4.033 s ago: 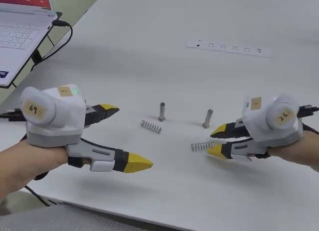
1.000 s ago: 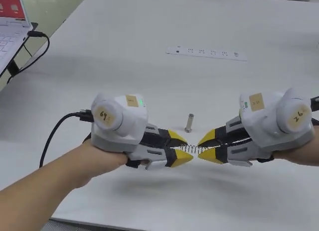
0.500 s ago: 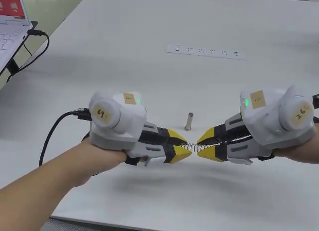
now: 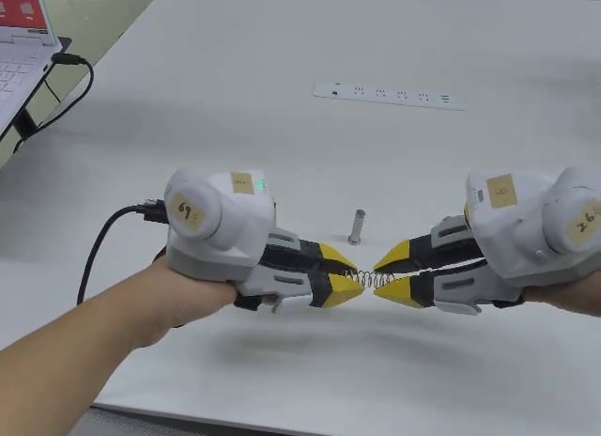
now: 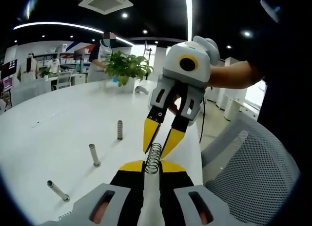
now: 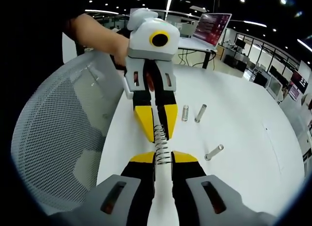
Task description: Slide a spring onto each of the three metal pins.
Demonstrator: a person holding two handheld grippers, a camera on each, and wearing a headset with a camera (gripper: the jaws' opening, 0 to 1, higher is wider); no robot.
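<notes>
A small steel spring [image 4: 369,280] hangs in the air between my two grippers, above the white table's near edge. My left gripper [image 4: 355,282] is shut on its left end, and my right gripper [image 4: 380,278] grips the other end tip to tip. In the left gripper view the spring [image 5: 153,158] rises from my own jaws into the right gripper [image 5: 157,150]. Two pins [image 5: 119,130] [image 5: 93,154] stand upright and a third [image 5: 57,191] leans. A loose spring [image 6: 185,113] lies beside a pin [image 6: 200,113]. One pin [image 4: 358,225] stands just behind the grippers.
A white power strip [image 4: 389,97] lies at the back of the table [image 4: 282,126]. A laptop [image 4: 19,23] sits far left. The left gripper's black cable [image 4: 94,257] trails off the near edge. A mesh chair [image 6: 53,138] is below the table edge.
Four seconds ago the grippers were apart and the right one was at a spring on the table; now both hold it raised. Over the last second the right hand drifted slightly right.
</notes>
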